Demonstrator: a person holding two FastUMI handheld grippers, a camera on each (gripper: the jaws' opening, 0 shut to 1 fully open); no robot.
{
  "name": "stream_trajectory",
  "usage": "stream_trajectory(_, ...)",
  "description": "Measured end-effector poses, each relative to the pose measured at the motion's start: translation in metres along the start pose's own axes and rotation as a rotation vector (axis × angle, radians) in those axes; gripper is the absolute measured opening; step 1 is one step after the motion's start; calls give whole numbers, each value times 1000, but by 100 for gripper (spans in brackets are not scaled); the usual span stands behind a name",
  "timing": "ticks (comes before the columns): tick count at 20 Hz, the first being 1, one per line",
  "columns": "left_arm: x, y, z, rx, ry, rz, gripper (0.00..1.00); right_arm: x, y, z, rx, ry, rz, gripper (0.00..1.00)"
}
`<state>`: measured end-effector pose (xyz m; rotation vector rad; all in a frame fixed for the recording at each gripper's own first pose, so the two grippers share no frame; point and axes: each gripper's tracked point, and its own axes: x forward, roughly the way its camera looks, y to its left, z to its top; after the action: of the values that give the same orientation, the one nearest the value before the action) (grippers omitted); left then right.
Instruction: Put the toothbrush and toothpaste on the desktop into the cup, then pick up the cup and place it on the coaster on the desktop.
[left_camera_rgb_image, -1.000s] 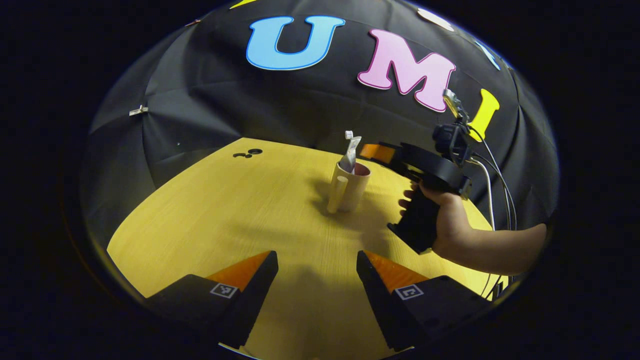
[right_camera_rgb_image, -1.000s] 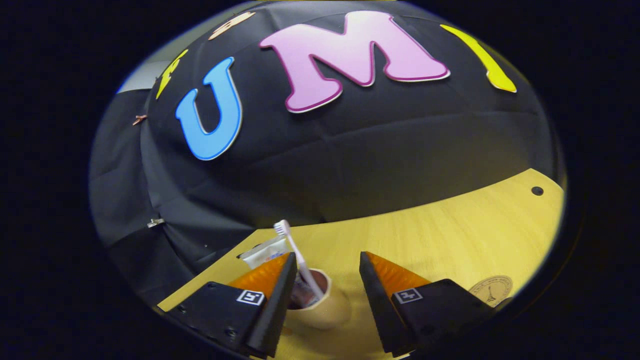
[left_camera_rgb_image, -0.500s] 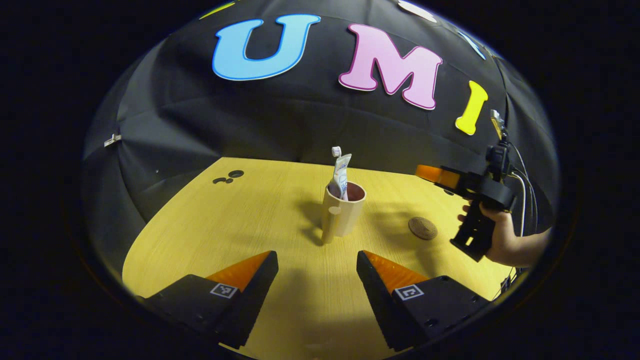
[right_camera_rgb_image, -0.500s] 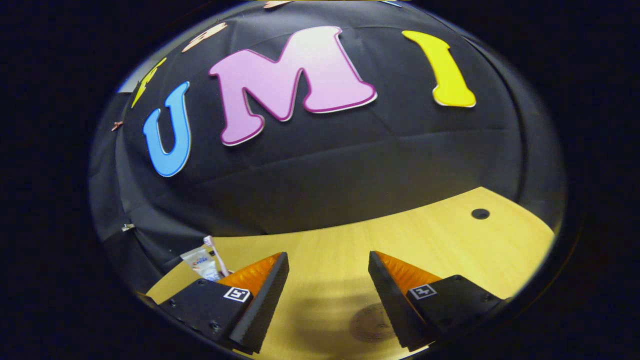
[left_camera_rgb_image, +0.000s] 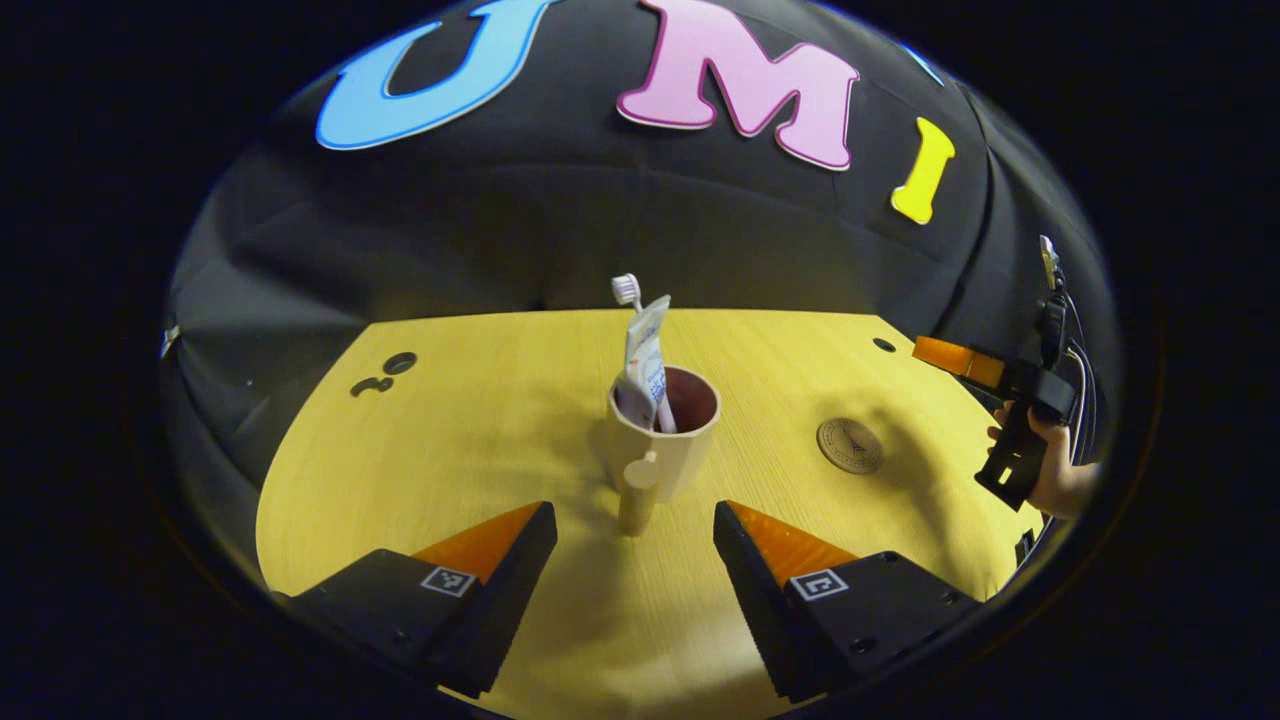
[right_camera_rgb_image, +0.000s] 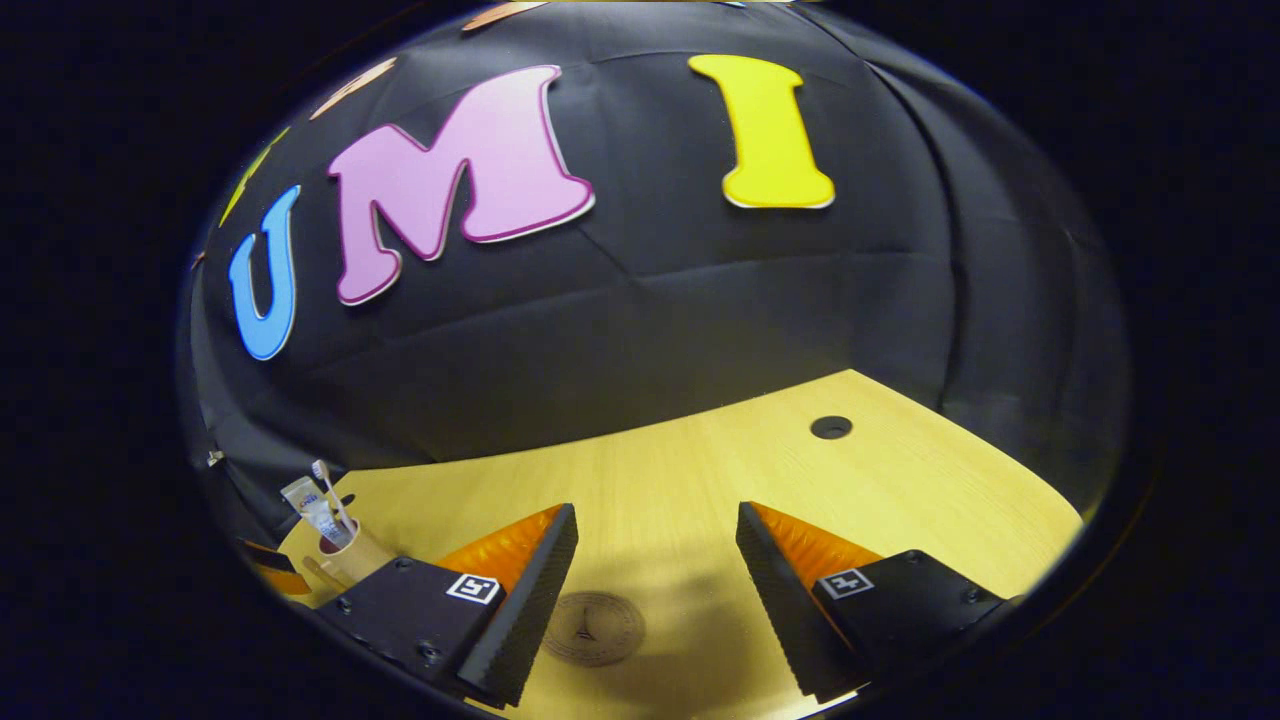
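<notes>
My left claw (left_camera_rgb_image: 632, 525) gapes wide with nothing in it just short of the beige ceramic cup (left_camera_rgb_image: 660, 440) holding the white toothbrush (left_camera_rgb_image: 628, 291) and toothpaste tube (left_camera_rgb_image: 642, 365), the round brown coaster (left_camera_rgb_image: 850, 445) bare beyond, my right claw (right_camera_rgb_image: 655, 530) spread empty.

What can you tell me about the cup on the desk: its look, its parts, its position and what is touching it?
The cup is a beige mug with a dark reddish-brown inside and a thick handle that faces the left gripper. It looks like ceramic or plastic. It stands upright on the yellow wooden desk, left of the round coaster and apart from it. A toothbrush and a toothpaste tube stand inside, leaning on the rim. The left gripper's open jaws are near the handle but do not touch it.
</notes>
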<state>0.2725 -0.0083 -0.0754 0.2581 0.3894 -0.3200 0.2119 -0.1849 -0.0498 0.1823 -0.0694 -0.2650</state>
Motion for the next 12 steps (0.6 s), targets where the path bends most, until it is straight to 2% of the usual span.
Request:
stream_trajectory(1,8,-2,-2,8,24,-23,98,-3,-12,1,7,-3,-21,98)
stream_trajectory(2,16,-3,-2,13,45,-33,93,-6,-23,0,11,-8,-41,98)
stream_trajectory(3,23,-2,-3,16,64,-39,98,-10,-35,-2,15,-4,-59,98)
stream_trajectory(12,63,4,-7,45,253,-59,96,-51,-109,-31,50,54,-174,98)
